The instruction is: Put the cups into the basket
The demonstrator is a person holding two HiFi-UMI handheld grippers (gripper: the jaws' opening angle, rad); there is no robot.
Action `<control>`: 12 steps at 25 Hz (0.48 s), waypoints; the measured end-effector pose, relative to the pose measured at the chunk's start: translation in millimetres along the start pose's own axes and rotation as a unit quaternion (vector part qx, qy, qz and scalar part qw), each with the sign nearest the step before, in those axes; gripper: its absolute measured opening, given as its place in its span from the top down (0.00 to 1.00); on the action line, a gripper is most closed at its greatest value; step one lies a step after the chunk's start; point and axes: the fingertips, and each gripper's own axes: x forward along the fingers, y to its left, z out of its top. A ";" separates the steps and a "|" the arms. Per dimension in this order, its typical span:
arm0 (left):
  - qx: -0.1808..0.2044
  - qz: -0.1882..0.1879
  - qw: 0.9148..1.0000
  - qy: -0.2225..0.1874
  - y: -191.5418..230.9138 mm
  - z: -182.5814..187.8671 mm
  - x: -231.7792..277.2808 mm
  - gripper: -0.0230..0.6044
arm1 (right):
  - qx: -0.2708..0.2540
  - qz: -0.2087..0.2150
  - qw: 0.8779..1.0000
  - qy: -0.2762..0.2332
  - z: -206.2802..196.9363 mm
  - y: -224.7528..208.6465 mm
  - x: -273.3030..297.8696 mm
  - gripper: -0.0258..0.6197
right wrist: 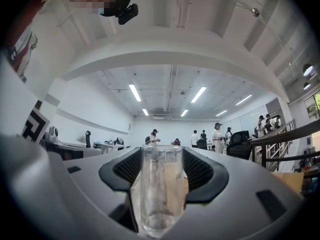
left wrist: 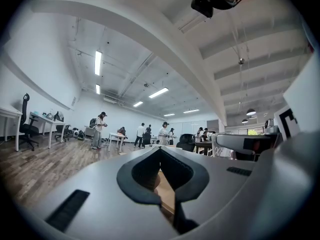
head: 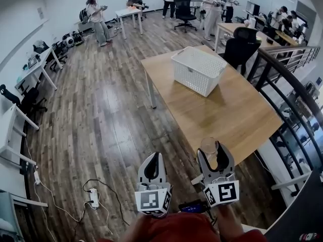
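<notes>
Wood table (head: 229, 117), lattice basket (head: 194, 80); clear glass cup (right wrist: 160, 194) in right tool (head: 214, 154), left tool (head: 153, 158) clenched.

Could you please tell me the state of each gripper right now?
Left gripper: closed, holding nothing.
Right gripper: closed on a clear cup.
</notes>
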 end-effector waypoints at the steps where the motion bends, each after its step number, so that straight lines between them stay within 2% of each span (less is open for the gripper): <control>1: -0.001 -0.002 1.000 0.000 4.2 0.9 5.1 0.95 | -0.001 -0.002 1.000 0.001 -0.1 0.8 6.4 0.55; 12: -0.002 -0.020 1.000 0.005 62.7 12.5 47.7 0.95 | -0.006 -0.020 1.000 0.003 0.0 25.1 73.6 0.55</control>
